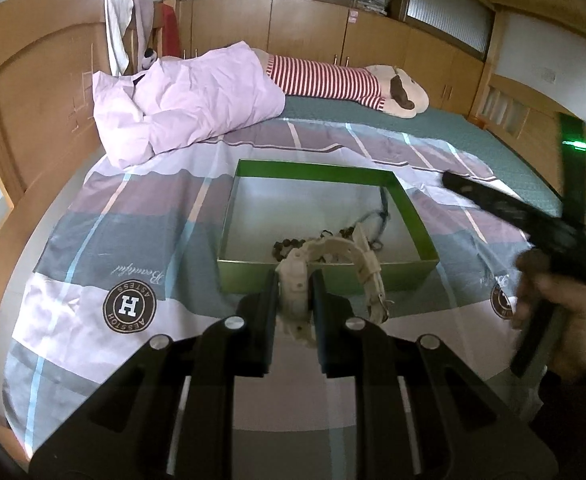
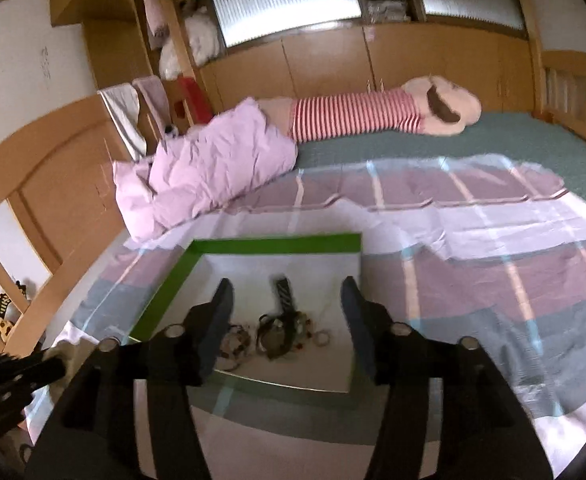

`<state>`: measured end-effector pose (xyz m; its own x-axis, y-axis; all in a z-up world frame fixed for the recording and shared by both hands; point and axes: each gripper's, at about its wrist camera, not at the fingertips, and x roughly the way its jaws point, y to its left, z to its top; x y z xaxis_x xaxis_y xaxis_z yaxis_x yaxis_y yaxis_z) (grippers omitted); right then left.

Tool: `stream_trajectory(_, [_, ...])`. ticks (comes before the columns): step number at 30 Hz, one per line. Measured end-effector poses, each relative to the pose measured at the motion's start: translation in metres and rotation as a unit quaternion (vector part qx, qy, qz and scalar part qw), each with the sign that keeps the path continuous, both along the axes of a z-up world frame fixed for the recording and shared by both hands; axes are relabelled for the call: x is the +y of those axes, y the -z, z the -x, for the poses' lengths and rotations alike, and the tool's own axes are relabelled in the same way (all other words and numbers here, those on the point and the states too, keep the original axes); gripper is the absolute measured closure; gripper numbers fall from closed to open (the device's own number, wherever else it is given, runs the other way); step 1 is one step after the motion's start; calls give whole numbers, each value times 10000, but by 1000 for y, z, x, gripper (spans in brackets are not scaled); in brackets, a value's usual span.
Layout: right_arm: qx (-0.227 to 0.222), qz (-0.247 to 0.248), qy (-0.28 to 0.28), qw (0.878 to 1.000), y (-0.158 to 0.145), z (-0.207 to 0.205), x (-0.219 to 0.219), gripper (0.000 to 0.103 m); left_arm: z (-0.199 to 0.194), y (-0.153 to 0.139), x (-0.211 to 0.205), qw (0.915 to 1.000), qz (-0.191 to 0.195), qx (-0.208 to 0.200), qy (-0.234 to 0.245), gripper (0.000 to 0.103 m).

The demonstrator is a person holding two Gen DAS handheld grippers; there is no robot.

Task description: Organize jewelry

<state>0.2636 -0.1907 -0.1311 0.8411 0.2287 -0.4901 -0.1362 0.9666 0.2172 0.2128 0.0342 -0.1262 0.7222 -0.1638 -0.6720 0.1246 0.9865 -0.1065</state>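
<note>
A green box point(image 1: 329, 174) with a silver inside lies open on the bed sheet; it also shows in the right wrist view point(image 2: 161, 300). My left gripper point(image 1: 295, 280) is shut on a cream-white watch point(image 1: 333, 256) and holds it just above the box's near wall. Inside the box lie a dark bead bracelet point(image 1: 289, 246) and a dark watch point(image 2: 283, 322), with small rings point(image 2: 323, 338) beside it. My right gripper point(image 2: 287, 288) is open and empty above the box; it appears at the right of the left wrist view point(image 1: 505, 208).
The box sits on a purple, grey and white checked sheet point(image 1: 93, 280) over a green mattress point(image 1: 433, 128). A lilac duvet point(image 1: 189, 100) and a striped plush toy point(image 1: 333, 80) lie further back. Wooden cupboards point(image 1: 293, 28) line the far wall.
</note>
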Motion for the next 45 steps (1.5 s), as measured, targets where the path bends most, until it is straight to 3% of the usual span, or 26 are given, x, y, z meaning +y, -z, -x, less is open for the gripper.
stream_trajectory(6, [-60, -226, 137, 9996, -12, 15, -22, 40, -28, -5, -12, 10000, 1, -52, -2, 86])
stream_trajectory(14, [-37, -70, 101, 9999, -11, 15, -19, 40, -126, 3, -30, 9999, -9, 114, 80, 83])
stream_trajectory(16, [-50, 19, 51, 10000, -12, 18, -16, 40, -136, 12, -28, 9997, -32, 229, 70, 41])
stream_trajectory(17, [-80, 98, 36, 9999, -12, 20, -14, 40, -131, 13, -25, 9998, -100, 141, -35, 22])
stream_trajectory(18, [-103, 152, 25, 9998, -13, 21, -14, 40, -122, 12, -20, 9997, -189, -27, -149, 21])
stream_trajectory(20, [-111, 281, -12, 9995, -13, 24, -10, 40, -107, 9, -13, 9994, -268, 7, -203, 21])
stream_trajectory(23, [34, 154, -88, 9998, -14, 27, -6, 40, -76, -5, -1, 9996, -6, 57, -294, 20])
stream_trajectory(25, [100, 116, -132, 9998, -15, 34, 1, 35, -50, -14, 1, 9996, 114, -92, -221, 17])
stream_trajectory(29, [104, 447, -45, 9989, -17, 59, 24, 28, 4, -21, -4, 9988, -116, -440, -203, 13])
stream_trajectory(33, [289, 577, 149, 9978, -8, 84, 33, 15, 34, -18, 0, 9986, 193, -417, -272, 13])
stream_trajectory(37, [389, 529, 204, 9976, -3, 104, 34, 15, 46, -21, 3, 9975, 201, -573, -372, 13])
stream_trajectory(45, [264, 621, 433, 9968, -1, 113, 30, 15, 46, -18, 2, 9981, 89, -449, -419, 13])
